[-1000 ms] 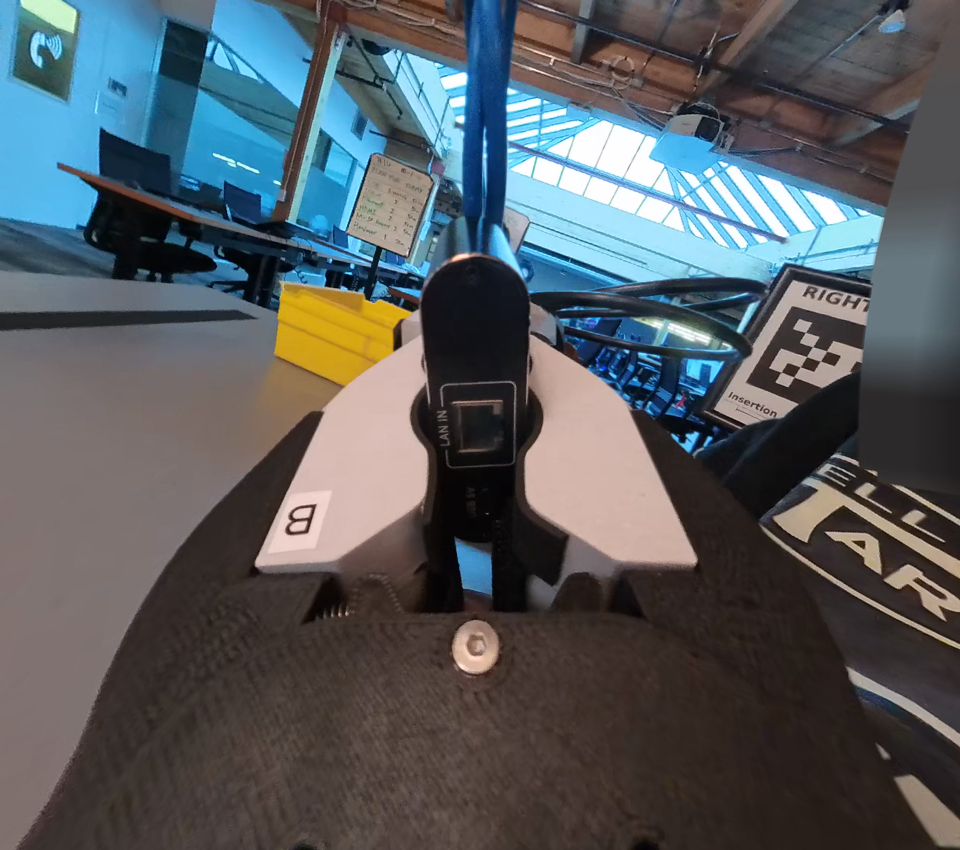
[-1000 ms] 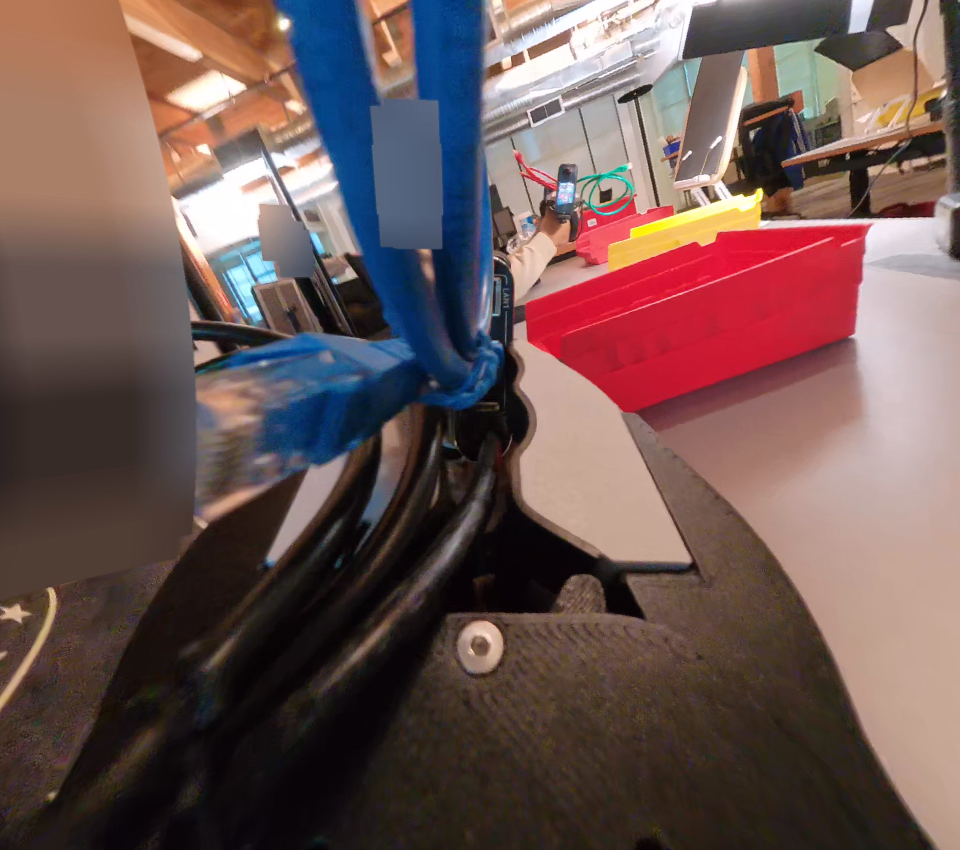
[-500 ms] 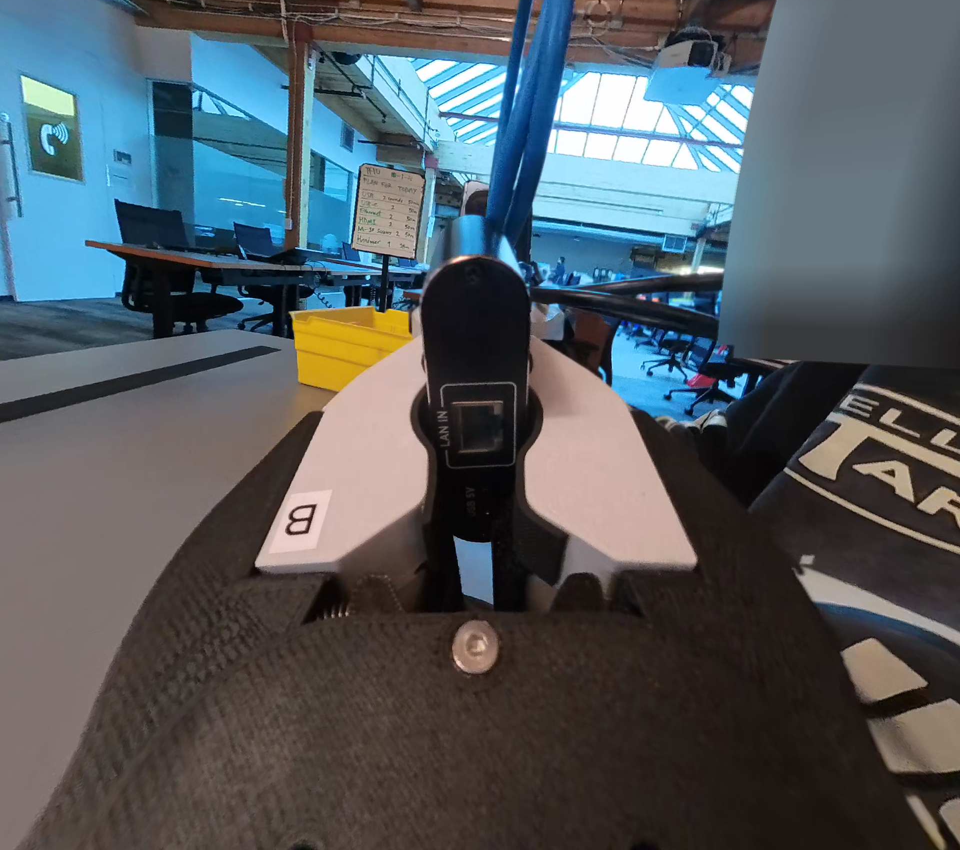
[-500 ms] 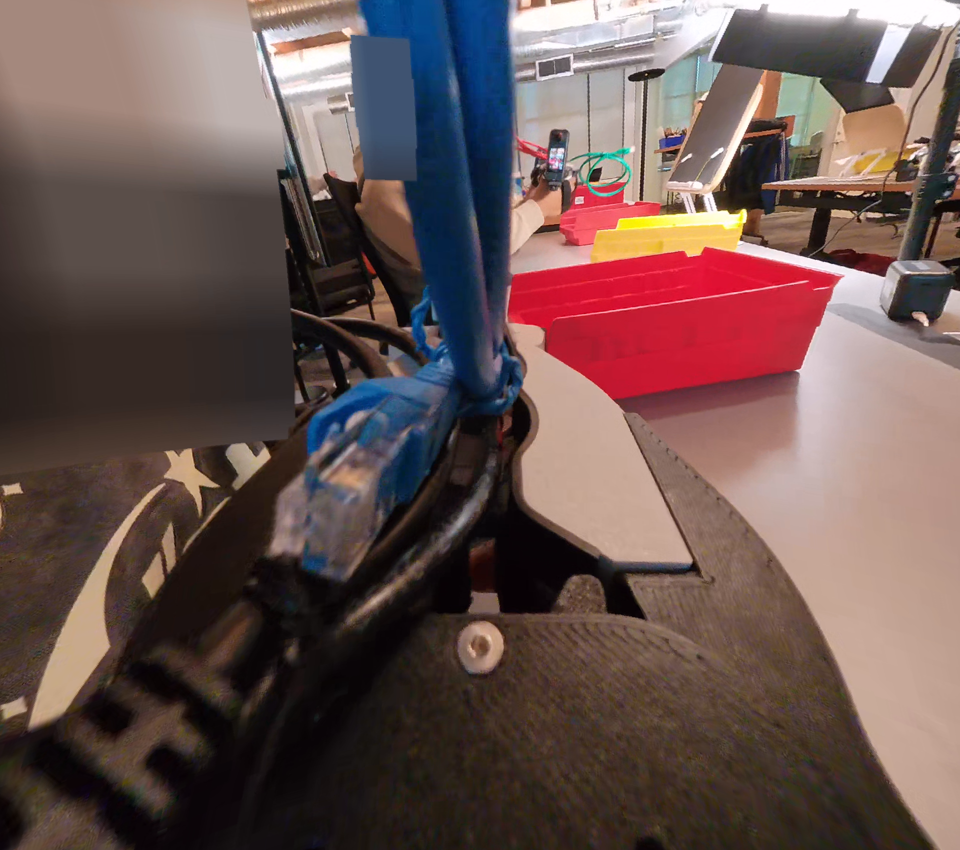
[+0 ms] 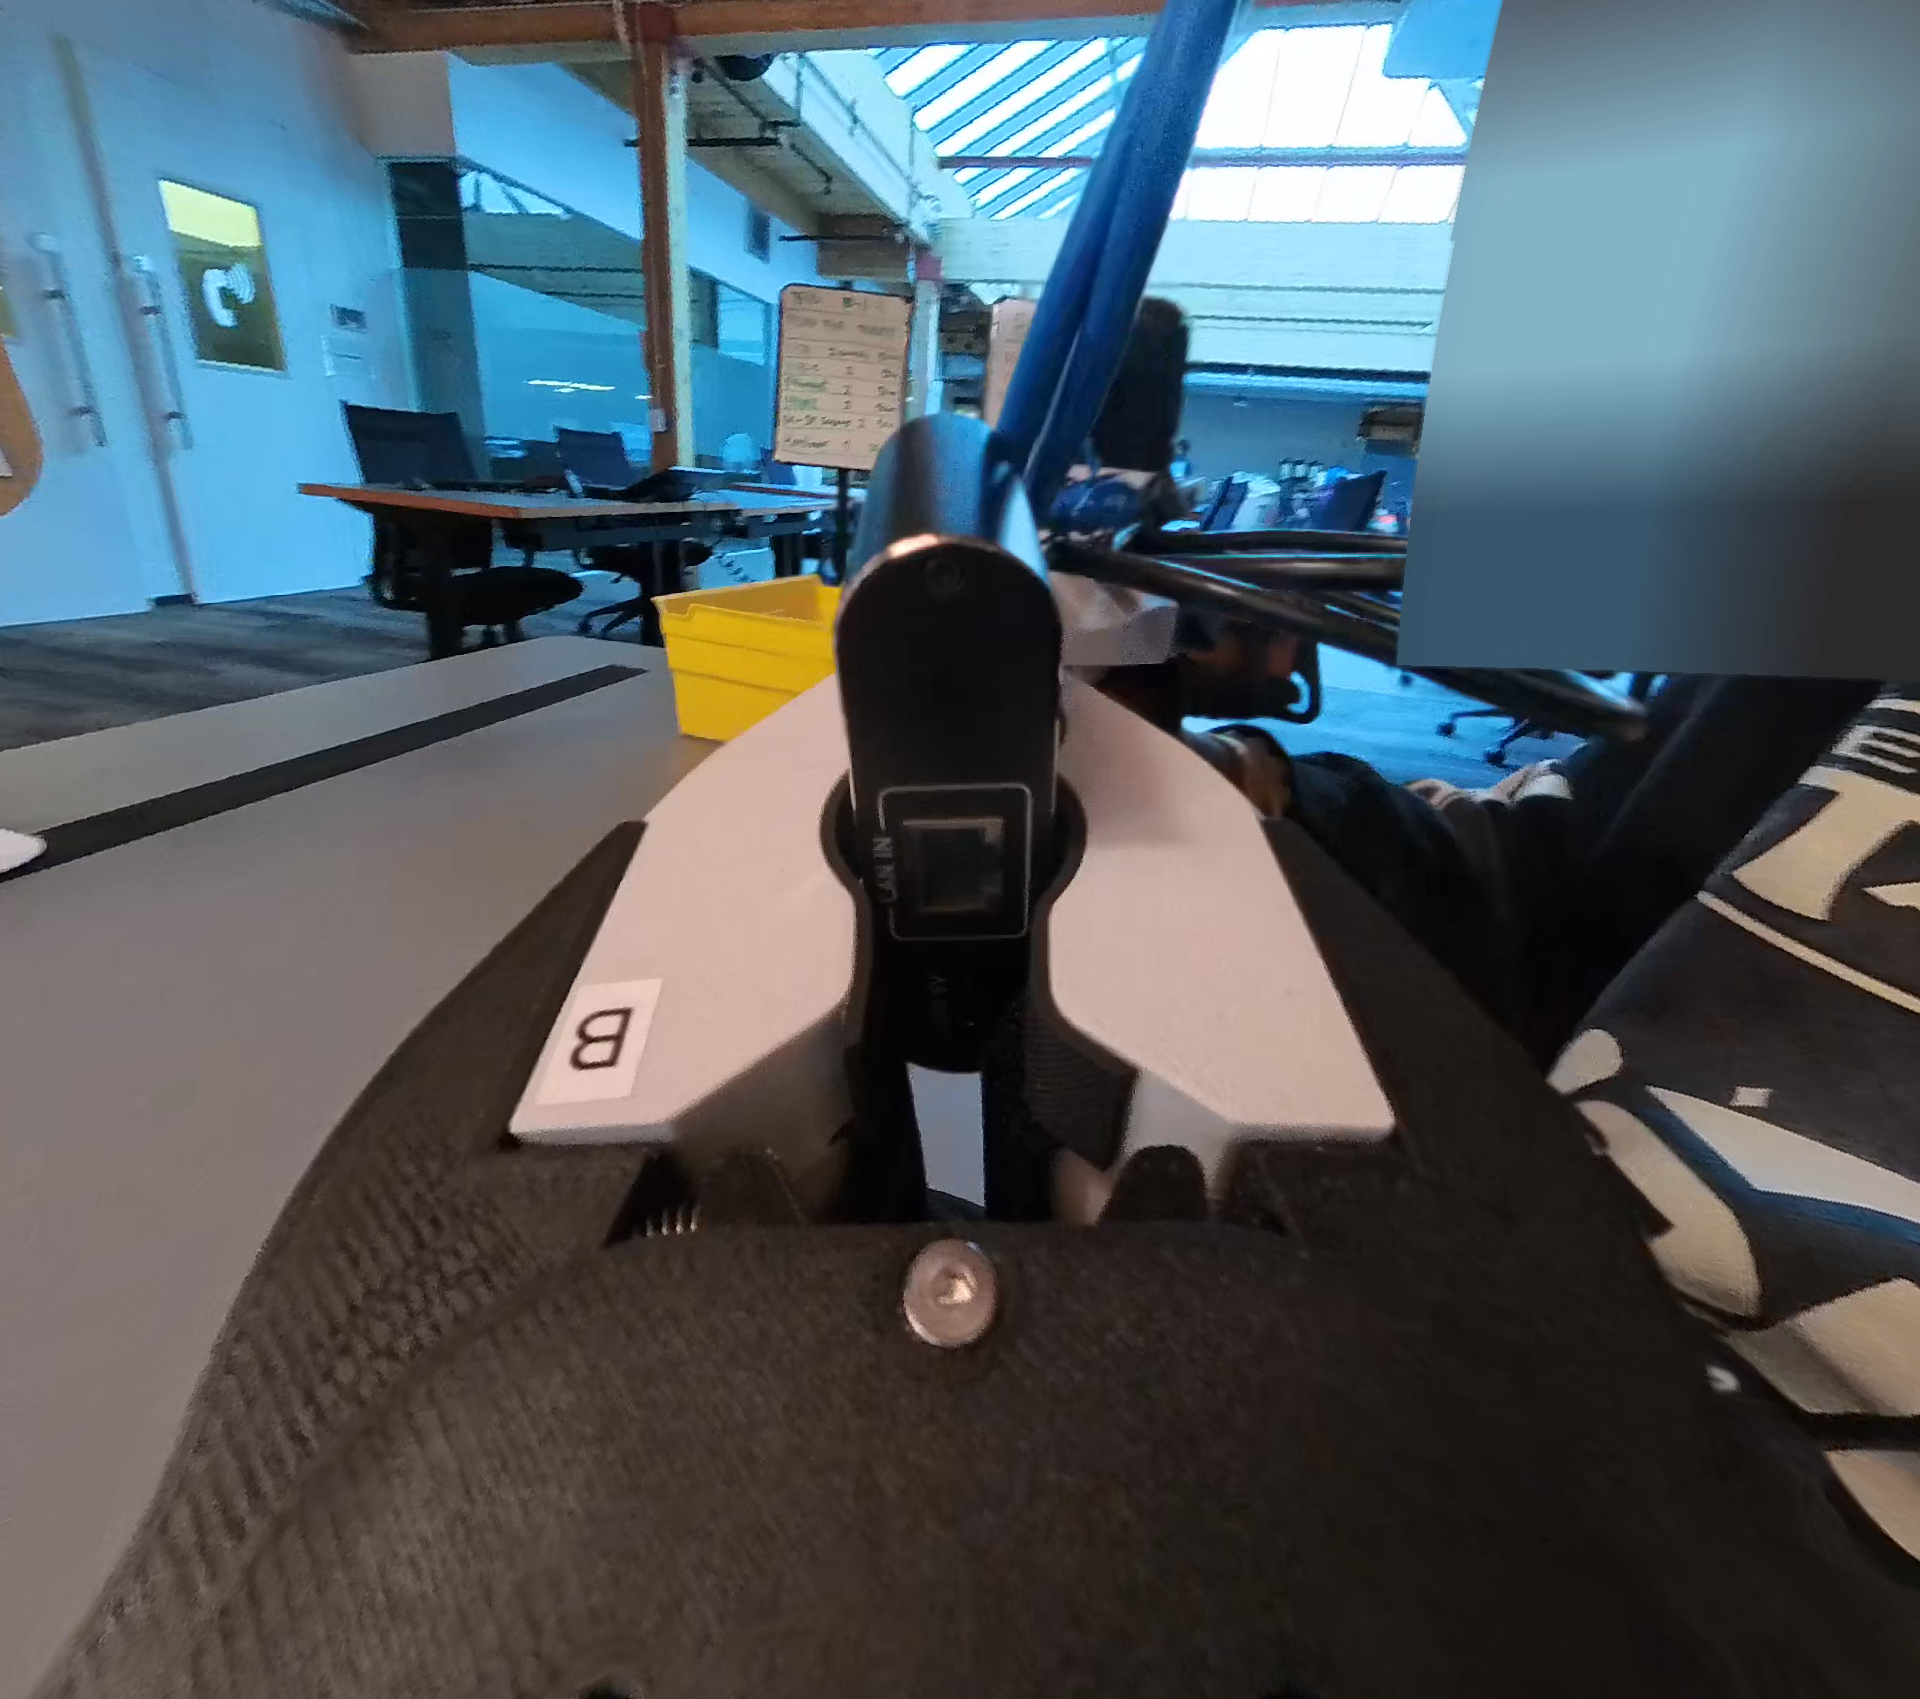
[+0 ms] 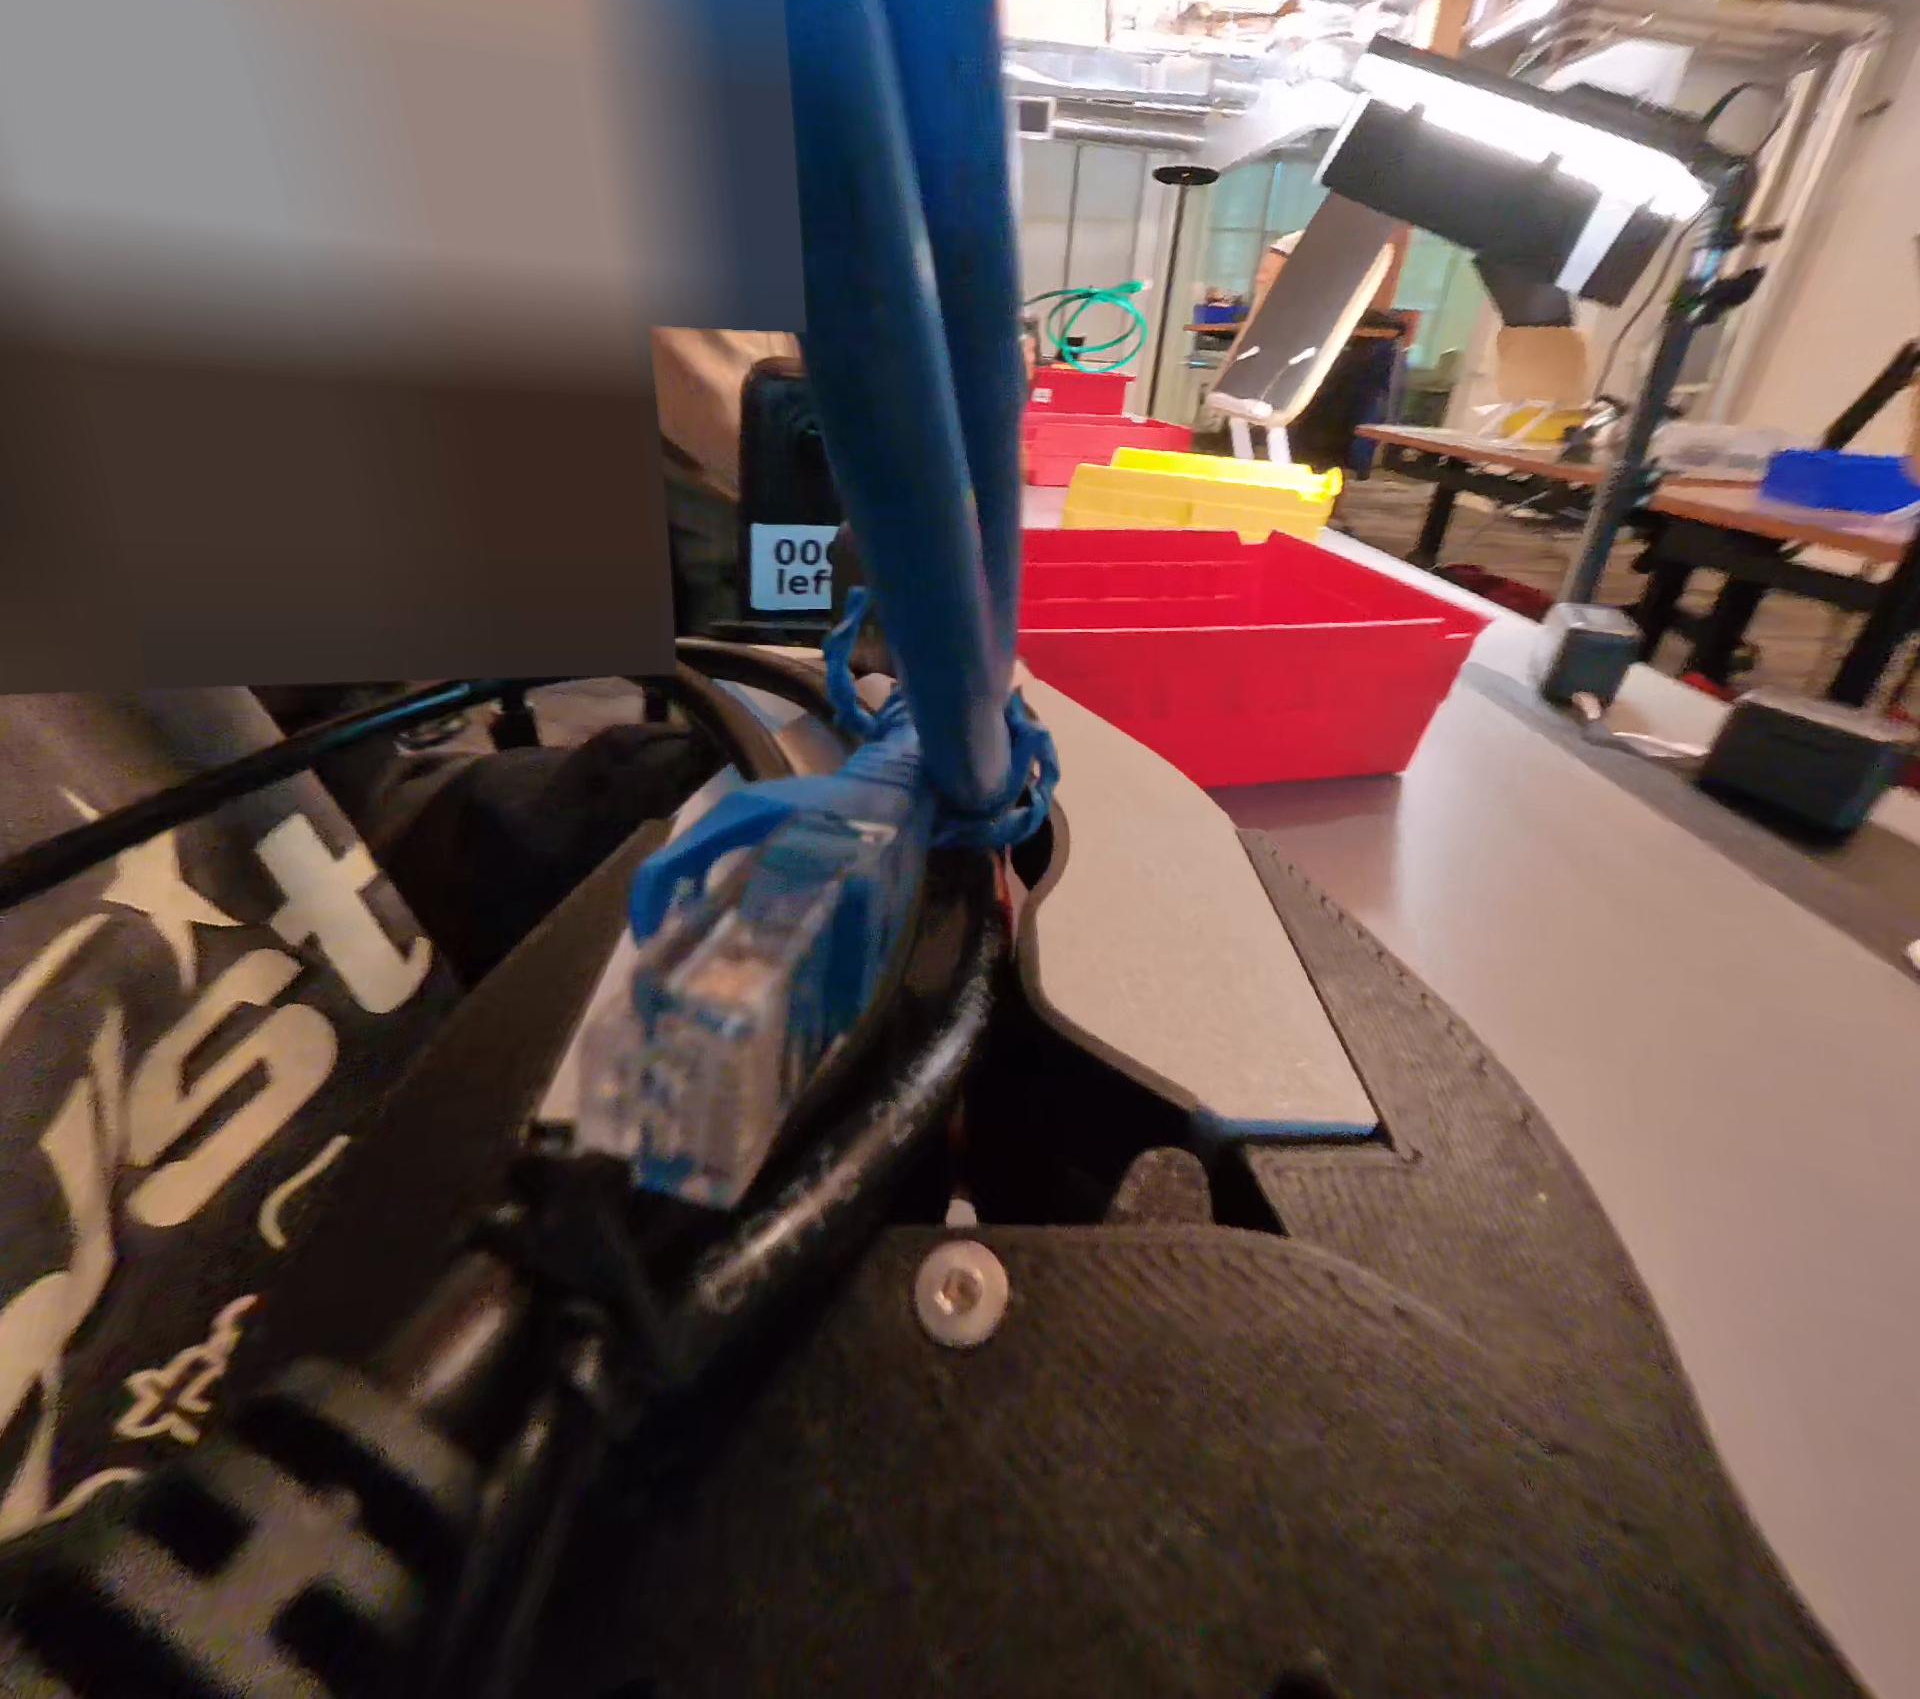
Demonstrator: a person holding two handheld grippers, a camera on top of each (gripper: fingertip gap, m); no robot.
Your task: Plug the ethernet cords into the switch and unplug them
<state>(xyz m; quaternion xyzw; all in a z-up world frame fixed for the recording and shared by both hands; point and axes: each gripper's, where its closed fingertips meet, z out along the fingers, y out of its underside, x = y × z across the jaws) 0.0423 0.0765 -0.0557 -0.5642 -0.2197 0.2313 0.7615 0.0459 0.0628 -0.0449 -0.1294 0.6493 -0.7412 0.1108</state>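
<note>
The left gripper (image 5: 951, 880) is clamped on a small black switch (image 5: 948, 714), which stands upright between its 2 grey fingers (image 5: 1195, 953). The switch's end face, with 1 empty network port (image 5: 954, 865), points back at the camera. Behind the switch, a bundle of blue cord (image 5: 1132, 174) rises steeply toward the ceiling, and black cables (image 5: 1226, 558) run off to the right. A grey table (image 5: 260, 870) lies to the left, with a yellow bin (image 5: 748, 652) standing on it beyond the gripper.

In the right wrist view, the right gripper (image 6: 977, 828) is closed on the blue cord (image 6: 914, 299) and a loop of black cable (image 6: 852, 1140); only its right grey finger (image 6: 1174, 953) is clearly seen. The cord is tied in a bundle with a thin blue twist just at the fingers, and it goes straight up out of the picture. Its clear plug with a blue boot (image 6: 727, 984) hangs loose to the left of the fingers, tip pointing down toward the camera, in no port. A red bin (image 6: 1247, 662) sits on the table (image 6: 1662, 1078) to the right, with more yellow bins (image 6: 1195, 496) behind it.
</note>
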